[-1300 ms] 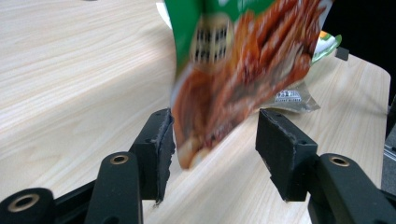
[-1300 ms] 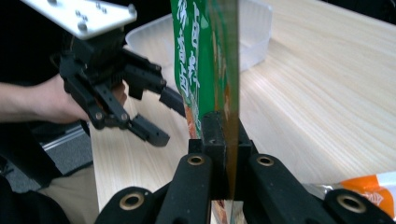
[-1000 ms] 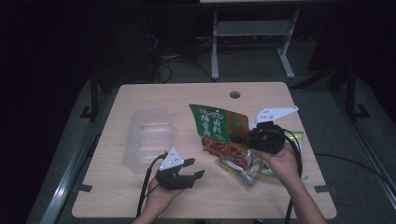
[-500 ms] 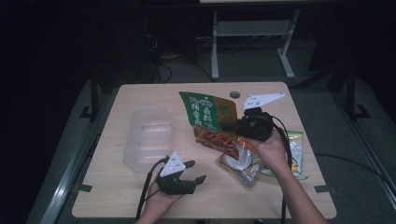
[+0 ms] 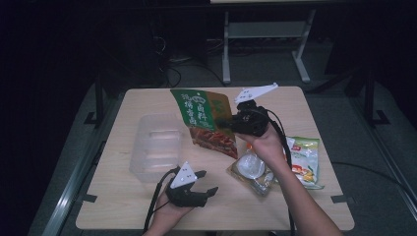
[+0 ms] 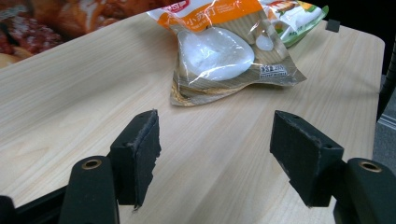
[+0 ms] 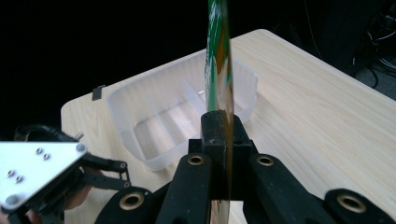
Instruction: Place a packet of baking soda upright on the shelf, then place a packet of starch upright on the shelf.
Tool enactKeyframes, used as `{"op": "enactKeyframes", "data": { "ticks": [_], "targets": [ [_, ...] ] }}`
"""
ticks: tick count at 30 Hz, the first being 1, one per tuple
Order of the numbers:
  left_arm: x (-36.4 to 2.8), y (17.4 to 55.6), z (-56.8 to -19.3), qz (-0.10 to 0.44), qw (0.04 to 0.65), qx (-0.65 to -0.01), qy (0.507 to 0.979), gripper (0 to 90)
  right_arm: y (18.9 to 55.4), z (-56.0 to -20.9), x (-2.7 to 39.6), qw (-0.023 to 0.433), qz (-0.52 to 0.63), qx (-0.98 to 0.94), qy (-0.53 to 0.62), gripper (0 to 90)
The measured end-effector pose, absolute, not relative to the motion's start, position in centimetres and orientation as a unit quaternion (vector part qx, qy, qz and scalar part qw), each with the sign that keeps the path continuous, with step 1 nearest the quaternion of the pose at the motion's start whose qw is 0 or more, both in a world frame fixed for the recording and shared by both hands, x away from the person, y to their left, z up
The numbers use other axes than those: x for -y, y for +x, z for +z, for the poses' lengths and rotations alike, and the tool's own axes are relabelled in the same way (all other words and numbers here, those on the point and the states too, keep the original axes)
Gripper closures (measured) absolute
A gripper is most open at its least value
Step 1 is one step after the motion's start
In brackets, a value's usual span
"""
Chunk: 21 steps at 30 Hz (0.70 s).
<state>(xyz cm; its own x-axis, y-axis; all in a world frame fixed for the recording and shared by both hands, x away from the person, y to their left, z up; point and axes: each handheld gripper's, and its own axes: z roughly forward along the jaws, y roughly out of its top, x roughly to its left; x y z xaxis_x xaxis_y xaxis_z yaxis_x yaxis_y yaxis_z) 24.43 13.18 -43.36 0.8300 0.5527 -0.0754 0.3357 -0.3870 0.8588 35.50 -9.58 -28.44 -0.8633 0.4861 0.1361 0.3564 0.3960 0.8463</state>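
Dark surroundings framed the pale wooden table (image 5: 295, 196). Above it, beside the clear plastic tray (image 5: 157, 147), the right gripper (image 5: 231, 123) pinched a green-and-orange foil snack pouch's (image 5: 204, 115) edge; light, floppy, slippery, it probably wanted a firmer seam hold. The left gripper (image 5: 204, 184), empty, had just been opening.

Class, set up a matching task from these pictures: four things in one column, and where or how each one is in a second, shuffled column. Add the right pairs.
Things:
1. green snack bag
2. clear plastic box
3. left tool
4. green and yellow packet

States:
A. open over bare table, nothing between its pads
B. lies flat near the table's right edge
C. clamped in the right tool, lifted off the table
D. stands empty on the table's left half

Pairs: 1-C, 2-D, 3-A, 4-B
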Motion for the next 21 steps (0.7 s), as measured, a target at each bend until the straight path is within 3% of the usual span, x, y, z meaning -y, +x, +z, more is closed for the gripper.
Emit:
{"op": "enactKeyframes", "data": {
  "ticks": [21],
  "targets": [
    [-13.3, 24.4, -43.4, 0.110, 0.479, -0.263, 0.830, 31.3, 37.4, -27.5, 6.1, 0.060, 0.488, -0.835, 0.247, 89.9]
  ]
}}
